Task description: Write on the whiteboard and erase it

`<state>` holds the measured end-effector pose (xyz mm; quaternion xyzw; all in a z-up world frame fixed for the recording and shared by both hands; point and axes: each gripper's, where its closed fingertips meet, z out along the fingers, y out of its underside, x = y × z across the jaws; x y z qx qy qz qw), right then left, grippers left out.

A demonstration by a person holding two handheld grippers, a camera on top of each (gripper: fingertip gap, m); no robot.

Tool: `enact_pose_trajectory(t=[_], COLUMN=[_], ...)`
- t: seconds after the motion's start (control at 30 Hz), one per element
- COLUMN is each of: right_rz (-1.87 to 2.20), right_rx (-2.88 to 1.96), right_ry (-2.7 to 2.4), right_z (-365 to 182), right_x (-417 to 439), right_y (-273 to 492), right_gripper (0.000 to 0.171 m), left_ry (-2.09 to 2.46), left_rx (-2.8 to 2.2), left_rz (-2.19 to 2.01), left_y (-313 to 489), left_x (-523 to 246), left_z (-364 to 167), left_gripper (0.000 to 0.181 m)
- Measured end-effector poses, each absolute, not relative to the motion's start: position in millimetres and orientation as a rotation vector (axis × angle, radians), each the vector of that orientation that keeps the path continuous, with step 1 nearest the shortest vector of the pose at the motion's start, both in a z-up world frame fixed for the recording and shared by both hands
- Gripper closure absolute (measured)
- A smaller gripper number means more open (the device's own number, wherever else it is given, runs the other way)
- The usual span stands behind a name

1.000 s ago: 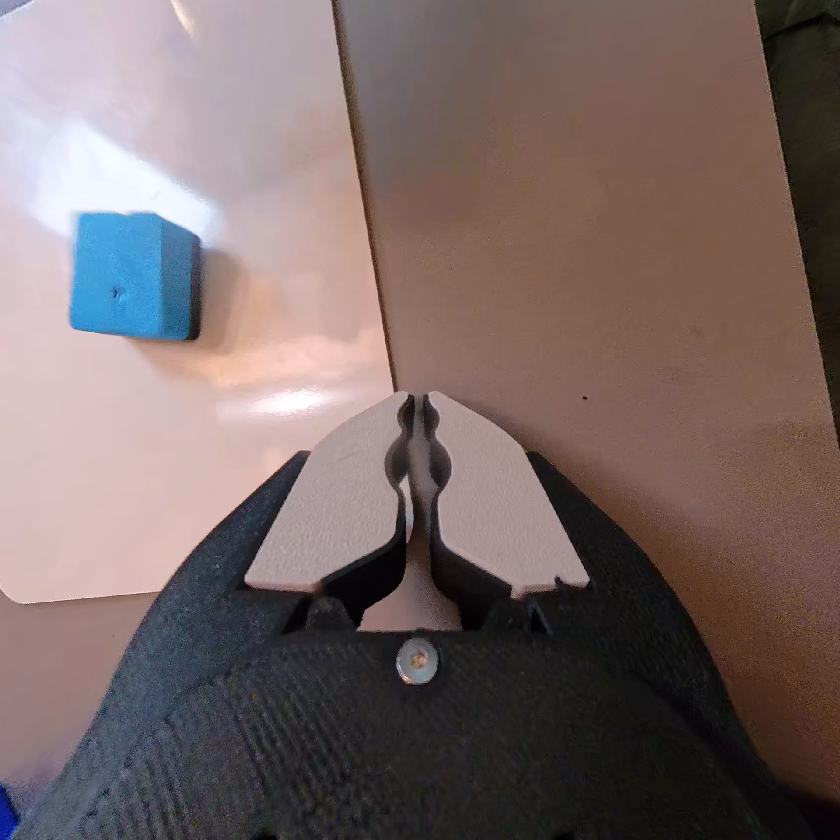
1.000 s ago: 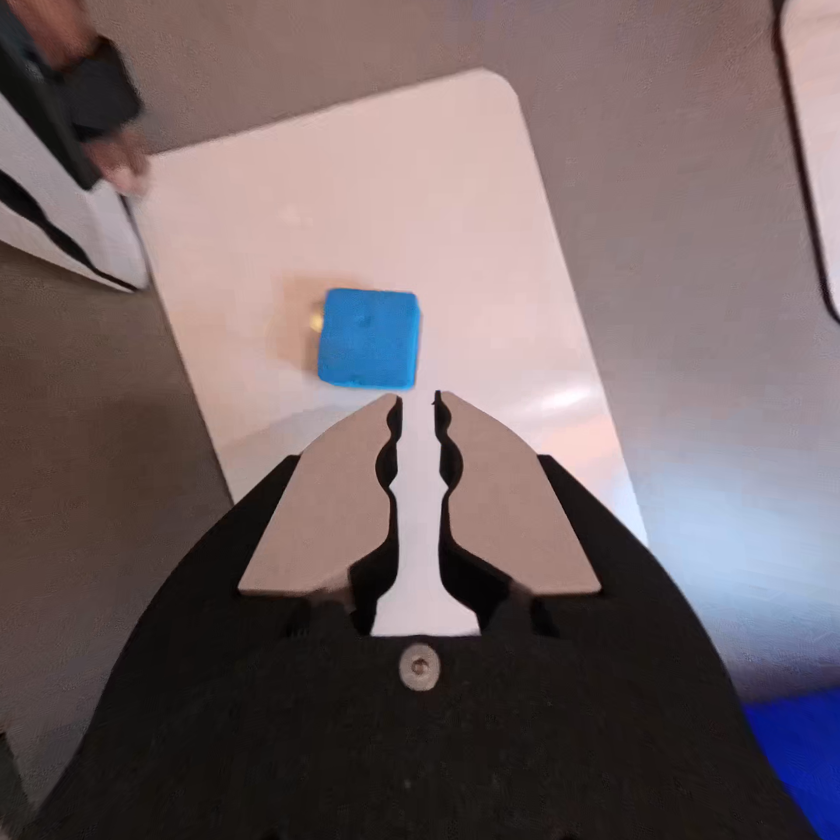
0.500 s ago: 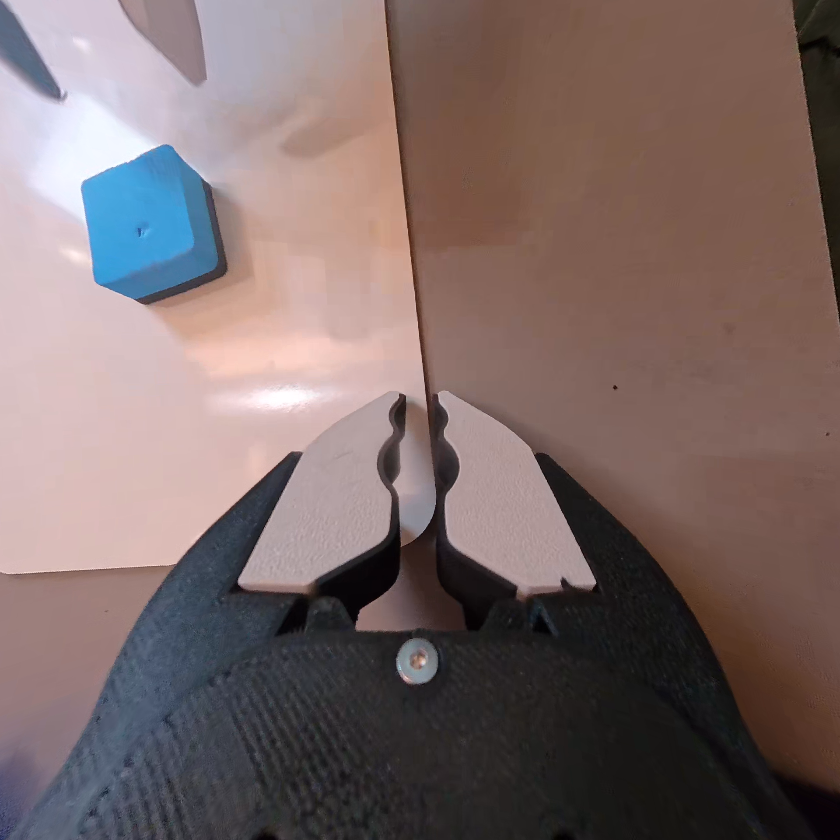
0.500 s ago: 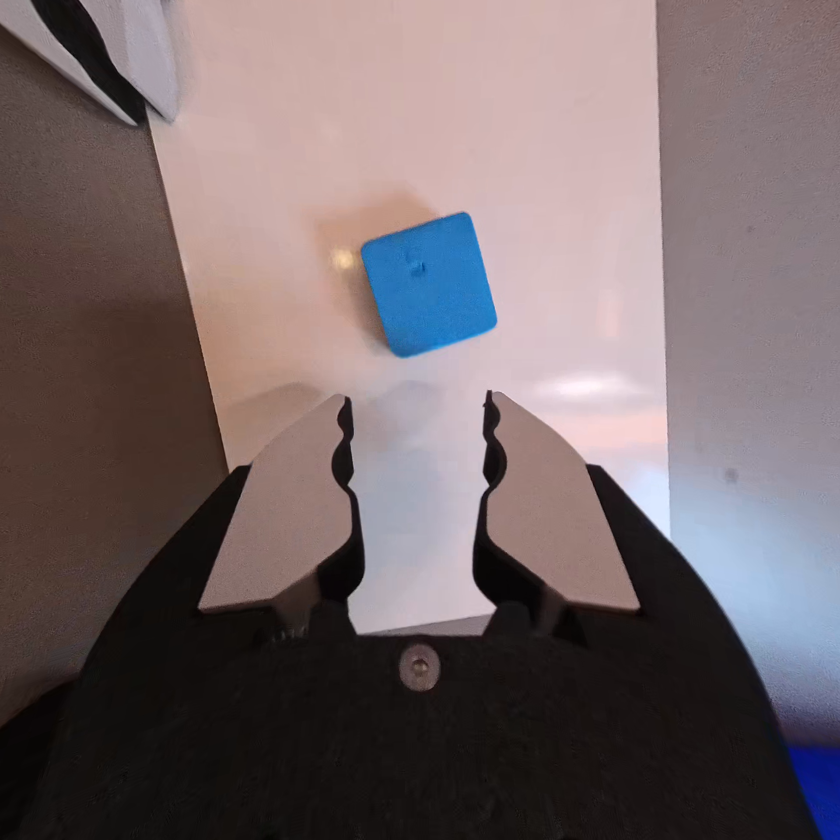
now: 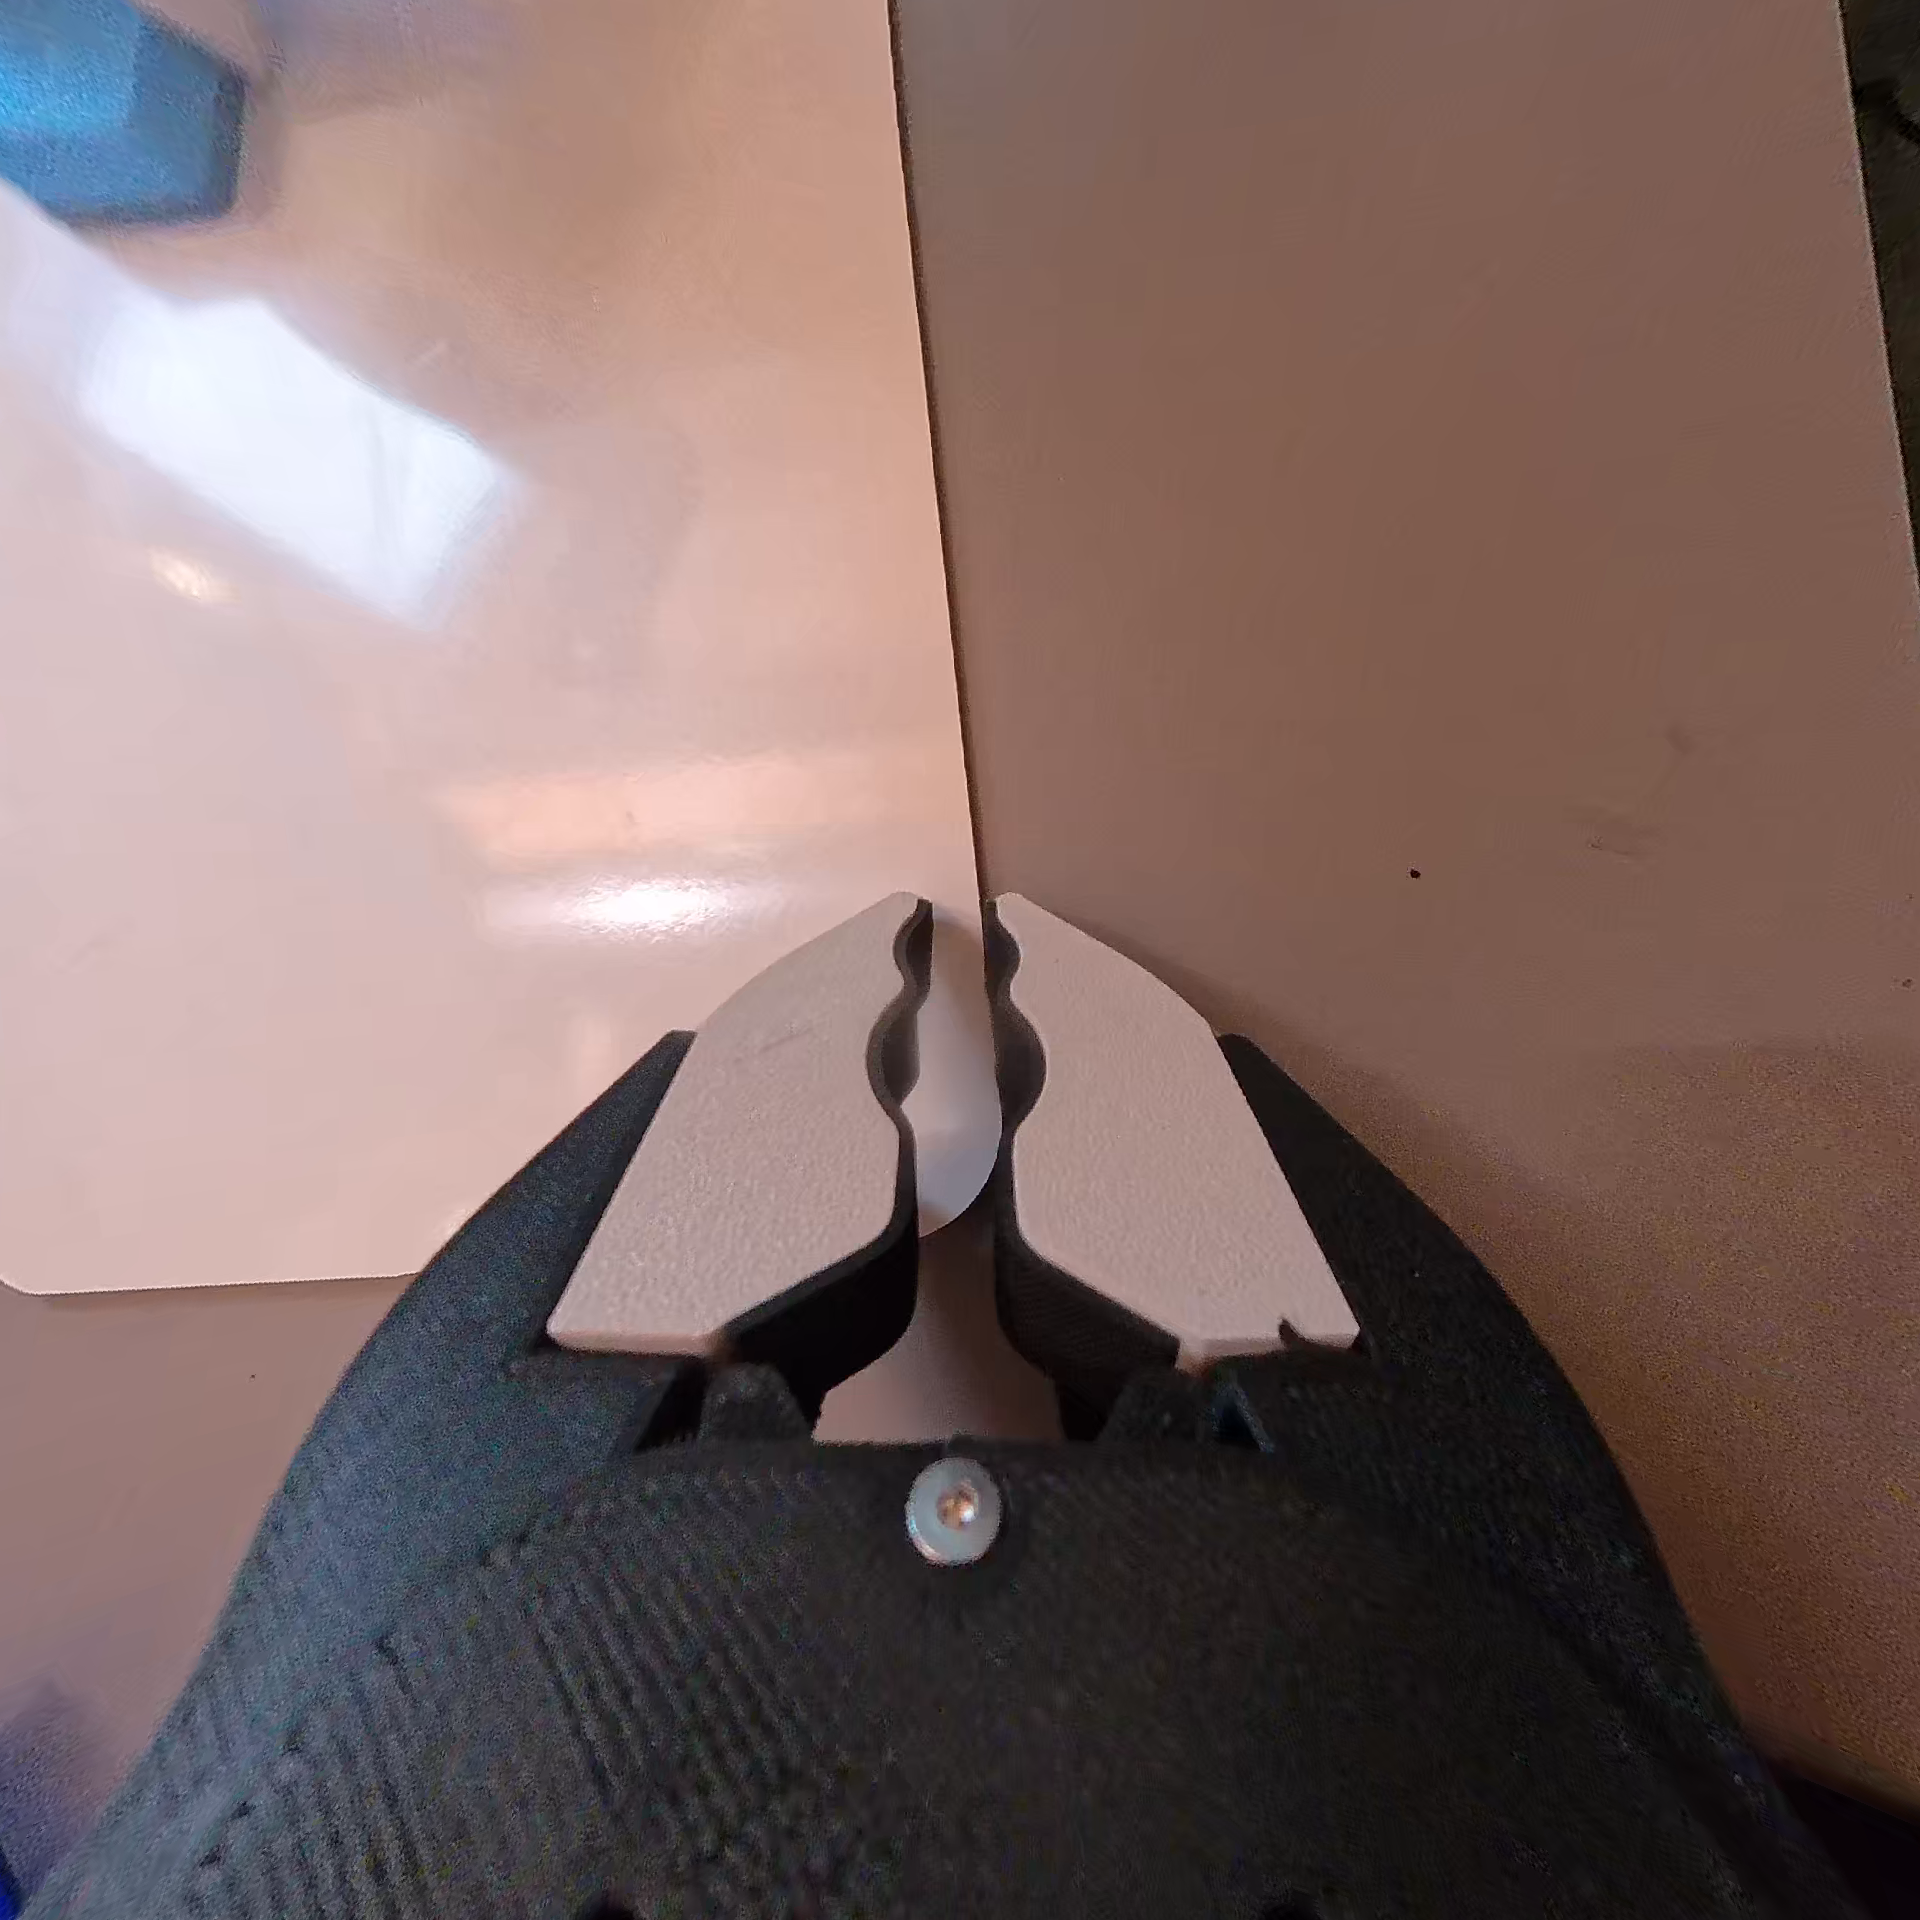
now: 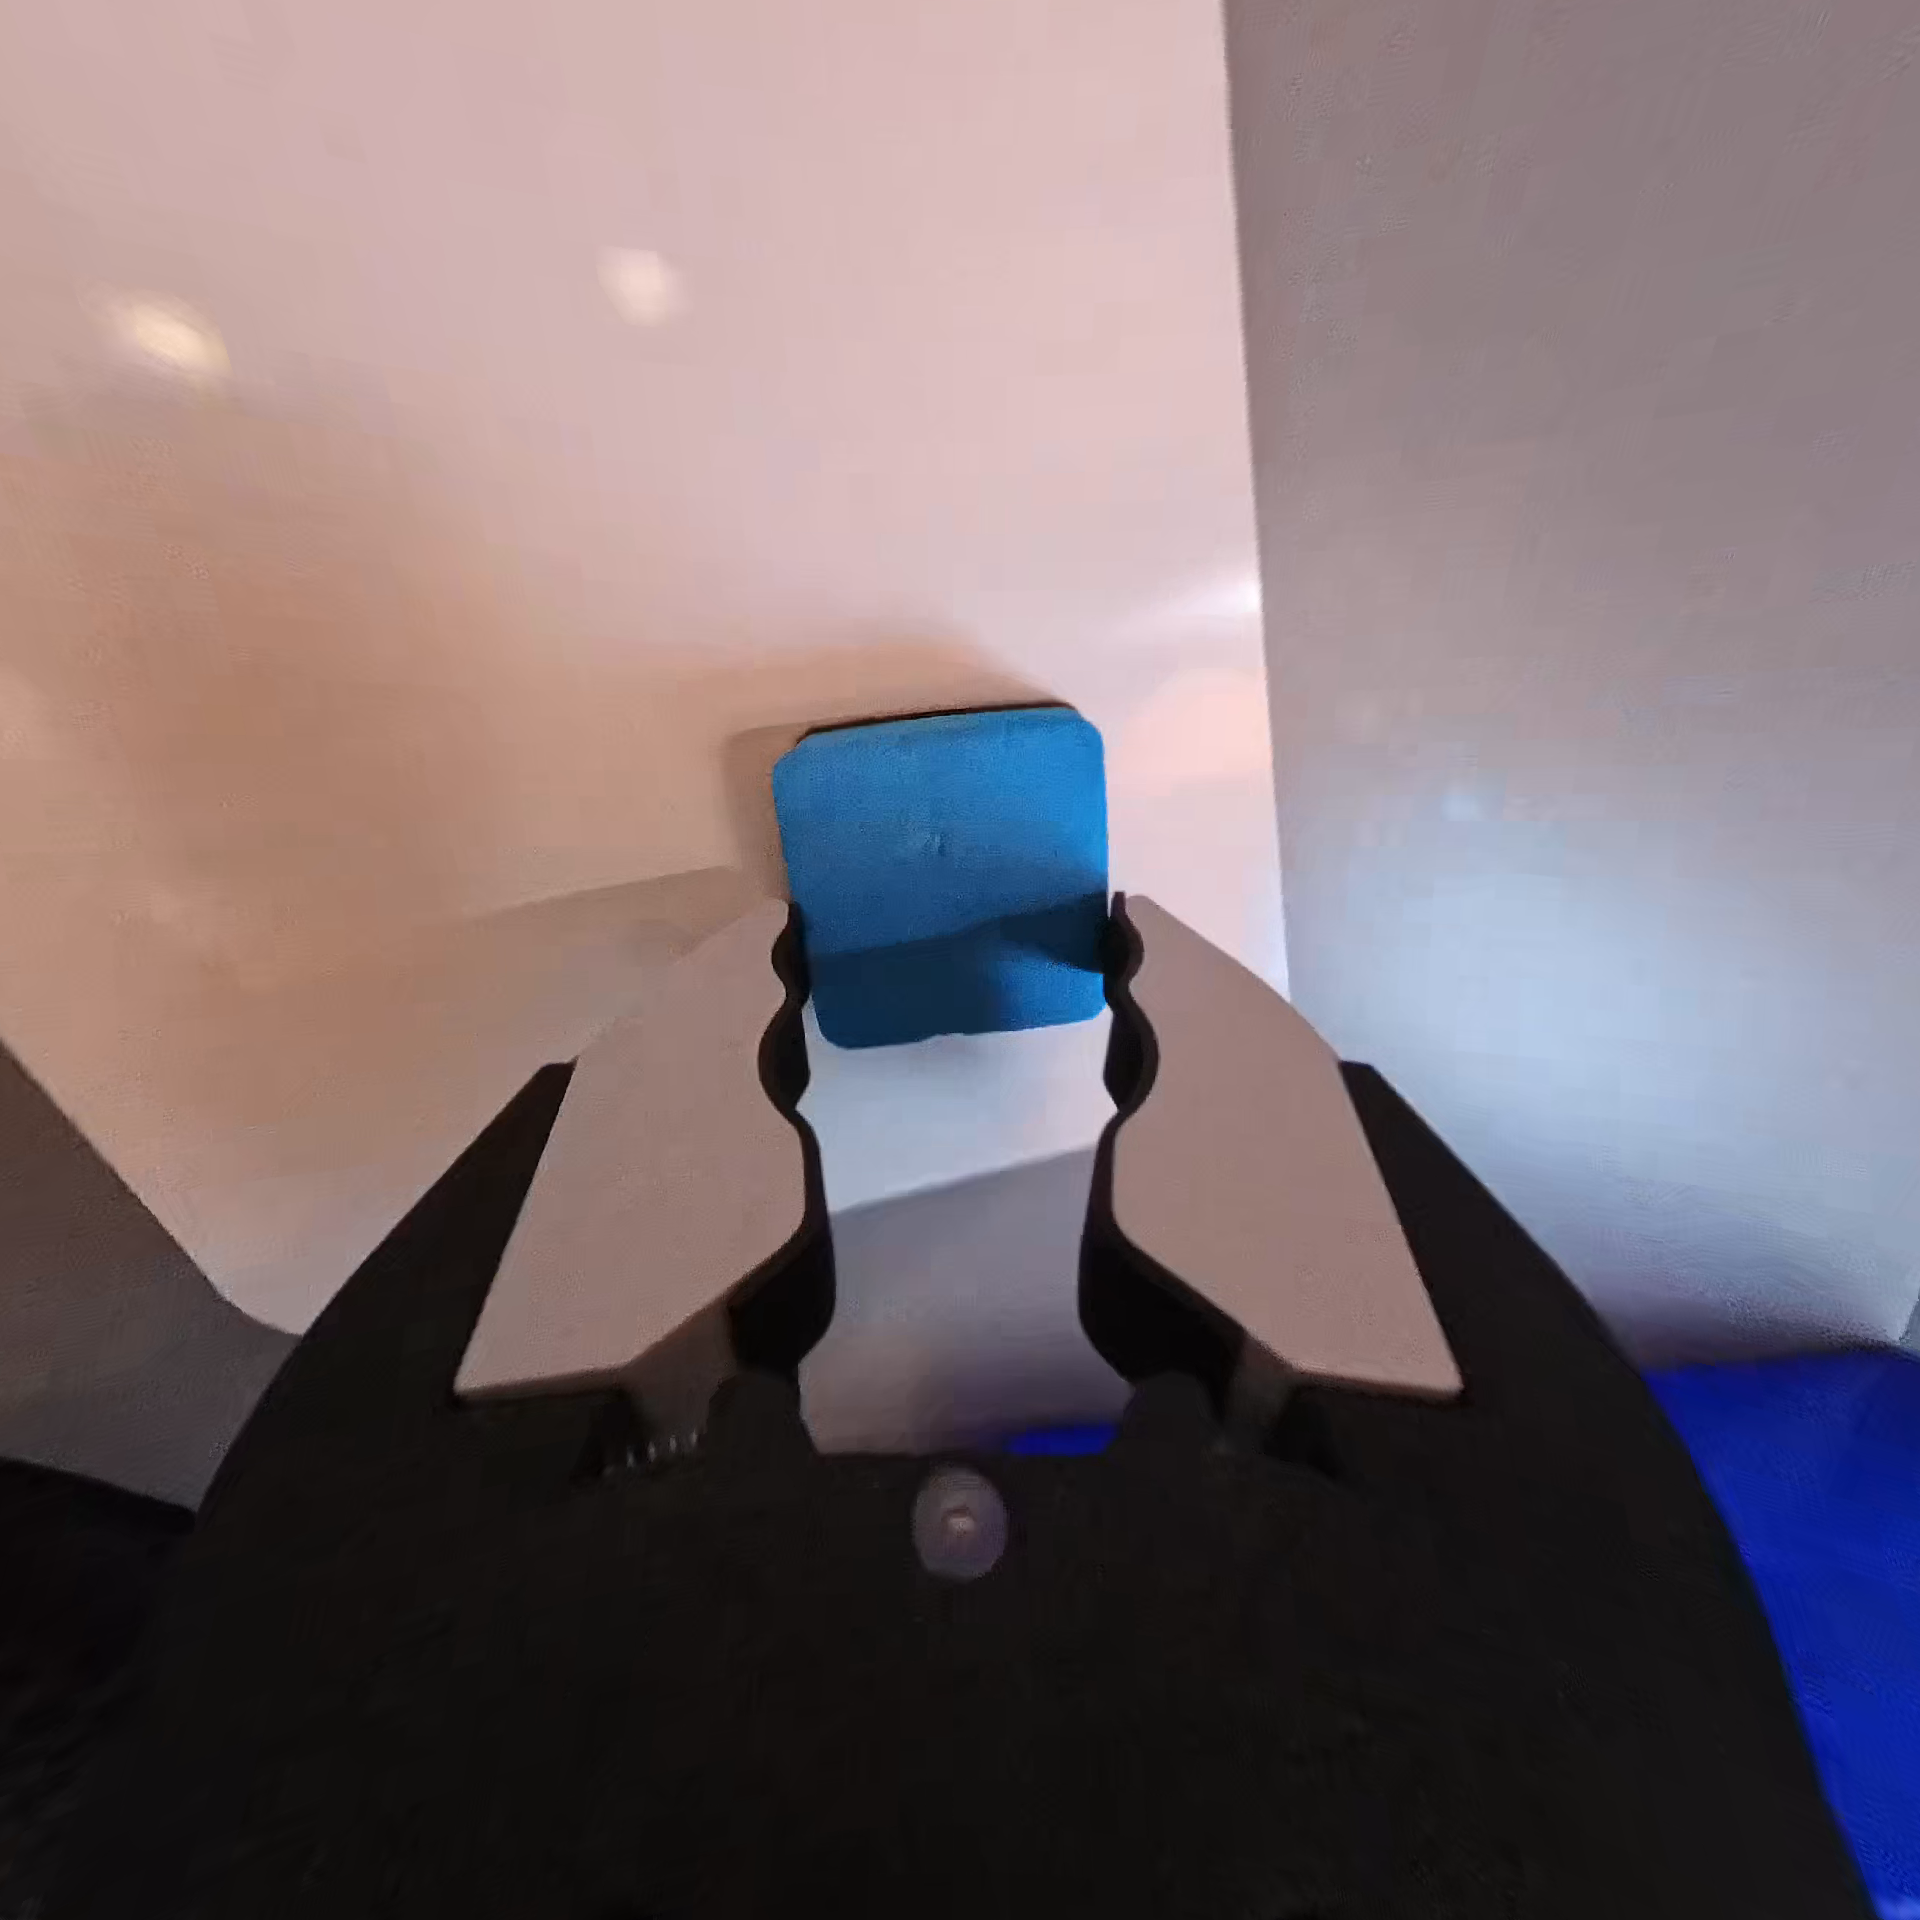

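A blue square eraser (image 6: 940, 873) with a dark underside lies on the white whiteboard (image 6: 623, 416) near its right edge. My right gripper (image 6: 951, 914) is open wide, with a fingertip on each side of the eraser's near half. I see no squeeze on the eraser. In the left wrist view the eraser (image 5: 104, 114) is a blur at the top left corner. My left gripper (image 5: 961, 914) is over the whiteboard's (image 5: 416, 727) near right corner. Its fingers stand a narrow slit apart with nothing between them. No marker is in view.
The whiteboard lies flat on a tan table (image 5: 1403, 520), which also shows in the right wrist view (image 6: 1558, 520). A bright blue surface (image 6: 1818, 1507) shows at the lower right of the right wrist view. A dark edge runs along the table's far right (image 5: 1891, 208).
My right gripper opened from a narrow gap to wide and moved forward until its fingertips flank the eraser. My left gripper opened from shut to a slit and shifted along the board's edge.
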<state>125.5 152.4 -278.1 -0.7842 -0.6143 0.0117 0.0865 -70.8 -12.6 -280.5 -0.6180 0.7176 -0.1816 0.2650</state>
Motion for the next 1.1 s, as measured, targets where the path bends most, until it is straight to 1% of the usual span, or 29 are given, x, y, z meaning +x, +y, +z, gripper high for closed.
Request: enact_pose_trajectory(t=[0.07,0.17,0.23,0.37,0.47,0.53,0.6,0.7,0.83,0.93,1.03,1.1], right_rz=[0.028,0.059,0.062,0.133,0.157,0.141,0.125,0.055,0.086,0.047,-0.068,-0.124], right_rx=[-2.437,-2.468,-2.406,-2.257,-2.191,-2.204,-2.273,-2.361,-2.352,-2.319,-2.309,-2.305], right_ry=[-1.743,-1.726,-1.812,-1.95,-1.979,-1.928,-1.821,-1.676,-1.588,-1.62,-1.678,-1.675], right_z=[-278,-279,-279,-279,-279,-279,-279,-277,-264,-261,-269,-272], right_x=[160,175,163,110,73,63,68,98,128,140,154,161], right_y=[150,122,95,50,47,70,109,177,248,282,303,312], right_gripper=[0.116,0.116,0.116,0.116,0.116,0.116,0.116,0.116,0.116,0.116,0.114,0.104], left_ry=[1.937,1.934,1.932,1.929,1.928,1.926,1.925,1.925,1.921,1.917,1.917,1.92], left_rx=[-1.673,-1.675,-1.676,-1.678,-1.68,-1.68,-1.679,-1.678,-1.68,-1.682,-1.681,-1.677], left_rz=[-0.495,-0.501,-0.504,-0.508,-0.502,-0.499,-0.496,-0.494,-0.513,-0.533,-0.534,-0.526], left_y=[-13,-12,-12,-12,-12,-12,-12,-12,-12,-12,-12,-12], left_x=[-71,-71,-70,-70,-70,-70,-70,-70,-70,-70,-70,-70], left_z=[-280,-280,-280,-280,-280,-280,-280,-280,-280,-280,-280,-280], left_gripper=[0.172,0.172,0.172,0.172,0.172,0.172,0.172,0.172,0.172,0.172,0.172,0.172])
